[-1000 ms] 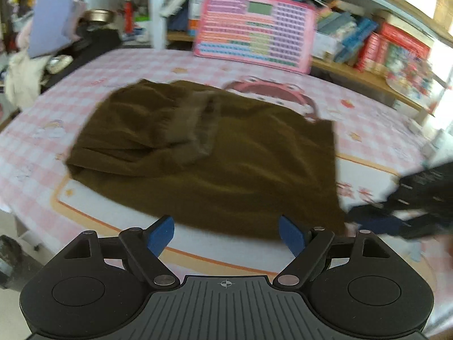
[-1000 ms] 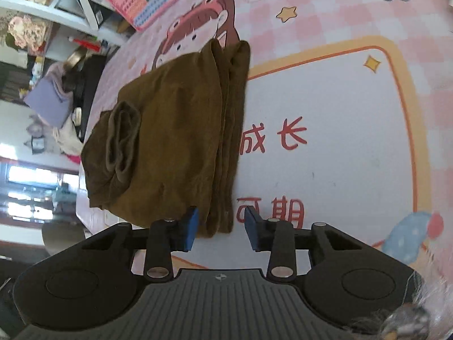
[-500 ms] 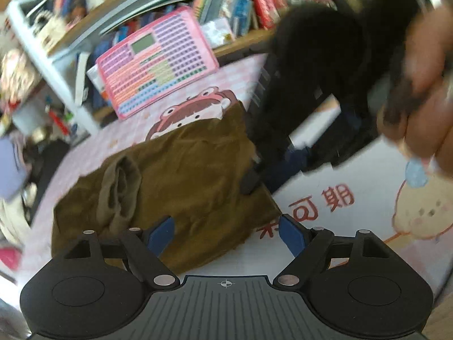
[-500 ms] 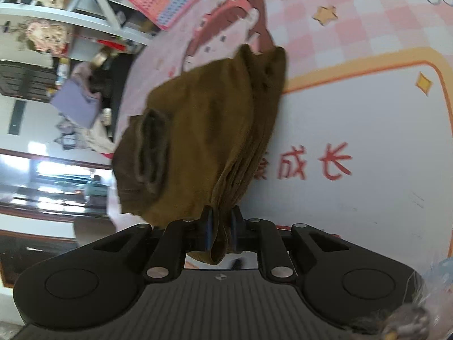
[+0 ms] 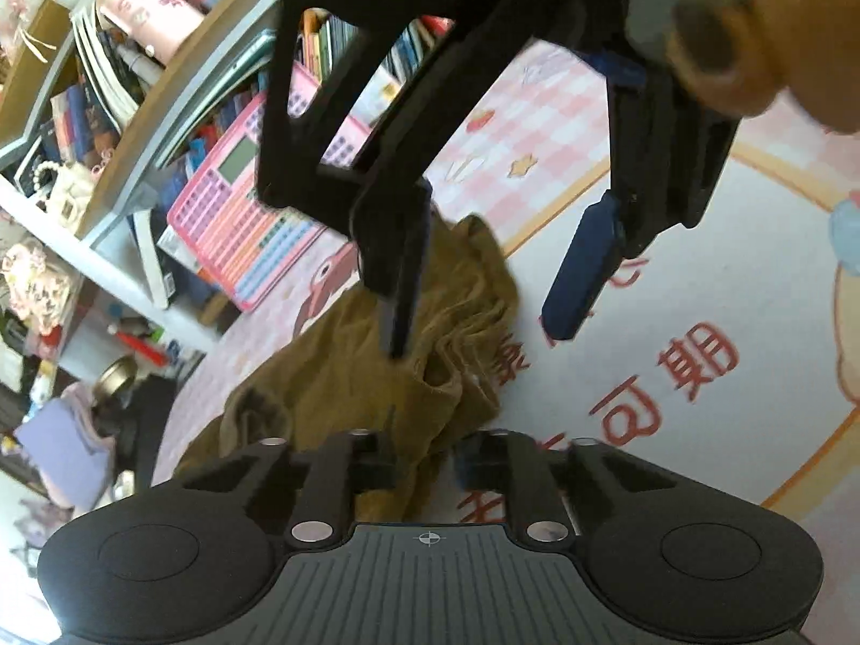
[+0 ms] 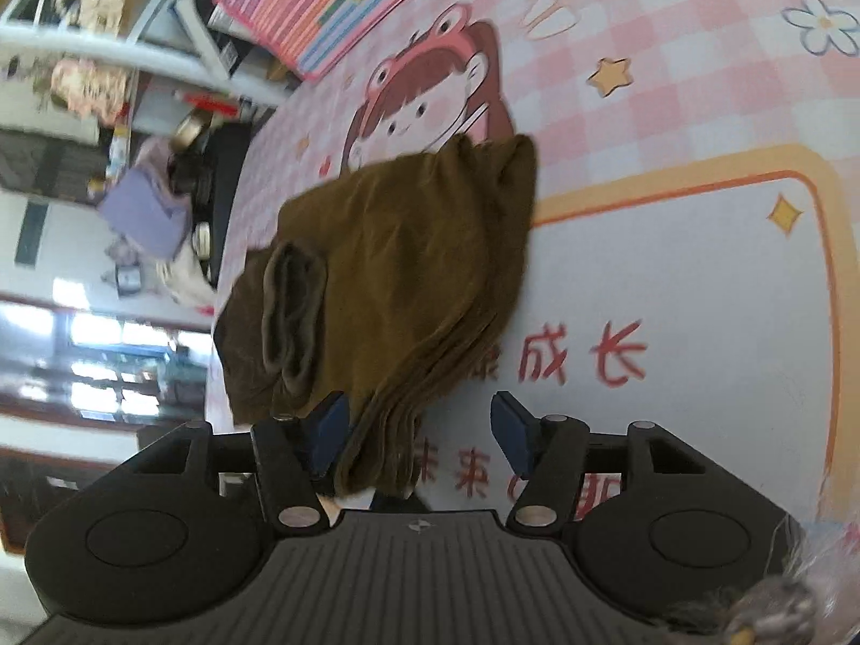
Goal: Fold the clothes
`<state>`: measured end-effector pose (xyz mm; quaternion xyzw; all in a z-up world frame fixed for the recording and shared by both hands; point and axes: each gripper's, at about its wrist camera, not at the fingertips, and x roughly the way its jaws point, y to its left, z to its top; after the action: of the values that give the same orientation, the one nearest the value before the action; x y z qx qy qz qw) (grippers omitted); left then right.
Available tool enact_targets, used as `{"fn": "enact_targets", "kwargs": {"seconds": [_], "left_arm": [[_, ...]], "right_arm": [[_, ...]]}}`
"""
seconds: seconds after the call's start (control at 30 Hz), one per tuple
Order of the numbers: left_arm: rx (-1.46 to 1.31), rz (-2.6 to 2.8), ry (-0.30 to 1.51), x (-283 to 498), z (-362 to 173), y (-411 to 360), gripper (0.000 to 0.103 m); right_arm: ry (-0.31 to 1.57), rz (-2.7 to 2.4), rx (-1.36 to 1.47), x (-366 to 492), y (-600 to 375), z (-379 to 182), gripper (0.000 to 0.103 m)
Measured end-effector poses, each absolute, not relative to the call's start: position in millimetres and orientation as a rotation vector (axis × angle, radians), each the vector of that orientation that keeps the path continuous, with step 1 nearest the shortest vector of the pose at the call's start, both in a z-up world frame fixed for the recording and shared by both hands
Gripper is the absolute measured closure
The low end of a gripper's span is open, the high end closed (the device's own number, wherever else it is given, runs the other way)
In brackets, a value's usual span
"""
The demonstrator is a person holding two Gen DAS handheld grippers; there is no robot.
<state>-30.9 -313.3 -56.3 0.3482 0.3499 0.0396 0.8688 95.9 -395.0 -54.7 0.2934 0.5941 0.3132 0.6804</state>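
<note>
— What does the garment look like from where you stand?

— The brown garment (image 6: pixel 408 269) is folded over into a thick, soft wad, several layers showing along its right edge, with a ribbed band (image 6: pixel 293 317) bunched on its left part. It lies on the pink checked mat (image 6: pixel 672 107), half over the cartoon girl (image 6: pixel 424 102) printed there and reaching into the white panel with red characters (image 6: pixel 586 360).

— And the two grippers?

— The left gripper (image 5: pixel 422 465) has just been closing and its jaws are drawn in on the near corner of the cloth — a pinch of brown fabric sits between them. The right gripper (image 6: pixel 416 430) has just been opening; its blue pads (image 6: pixel 513 432) stand apart, with the garment's layered edge lying loose between them, nearer the left pad.

— Anything in the way?

— Seen from the left side, the right gripper's black frame hangs directly above the garment and covers much of it, a hand (image 5: pixel 752 37) blurred behind. Beyond the garment, at the mat's far edge, a pink keyboard toy (image 5: pixel 252 215) leans against a crowded bookshelf (image 5: pixel 161 80).
</note>
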Motion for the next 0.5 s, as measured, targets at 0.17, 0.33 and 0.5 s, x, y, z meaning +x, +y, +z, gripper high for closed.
{"fn": "enact_targets", "kwargs": {"seconds": [0.17,0.33,0.5], "left_arm": [[0.641,0.085,0.691,-36.6,-39.1,-306.5,0.096],[0.554,0.087,0.685,-44.9,-21.4,-299.1,0.096],[0.522,0.056,0.686,-52.4,-14.0,-299.7,0.096]], "right_arm": [[1.366,0.674,0.744,112.6,-395.0,-70.0,0.04],[1.368,0.632,0.805,137.6,-383.7,-80.2,0.04],[1.364,0.571,0.869,153.5,-390.2,-89.6,0.07]]}}
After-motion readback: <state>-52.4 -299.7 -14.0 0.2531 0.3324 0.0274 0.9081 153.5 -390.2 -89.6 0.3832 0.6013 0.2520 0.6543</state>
